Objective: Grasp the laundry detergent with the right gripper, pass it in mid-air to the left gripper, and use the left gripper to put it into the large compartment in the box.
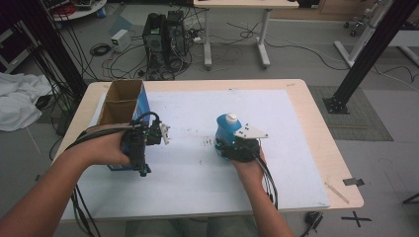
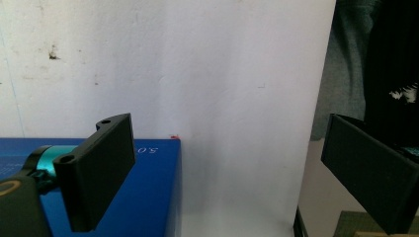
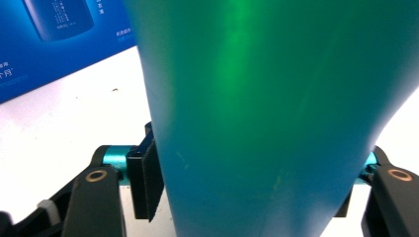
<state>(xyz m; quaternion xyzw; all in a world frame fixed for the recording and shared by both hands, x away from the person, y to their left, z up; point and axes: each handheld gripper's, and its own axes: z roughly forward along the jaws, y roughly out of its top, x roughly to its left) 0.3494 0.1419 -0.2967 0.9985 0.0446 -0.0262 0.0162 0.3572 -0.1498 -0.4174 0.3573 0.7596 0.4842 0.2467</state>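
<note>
- The bottle (image 1: 226,129) stands upright on the bench (image 1: 301,148), well to the right of the blue box (image 1: 123,106).
- The right claw (image 1: 232,145) grips the bottle low on its body; in the right gripper view the pads press on both sides of the teal wall (image 3: 276,98).
- The left claw (image 1: 160,133) is open and holds nothing; it sits just beside the box, on the side toward the bottle.
- The bottle looks like smooth, stiff plastic, so I judge it slippery; it may be heavy if it is full.
- The body narrows toward the grip, so a hold at this waist seems safest.
- The white cap (image 1: 231,118) looks too small to hold.
</note>
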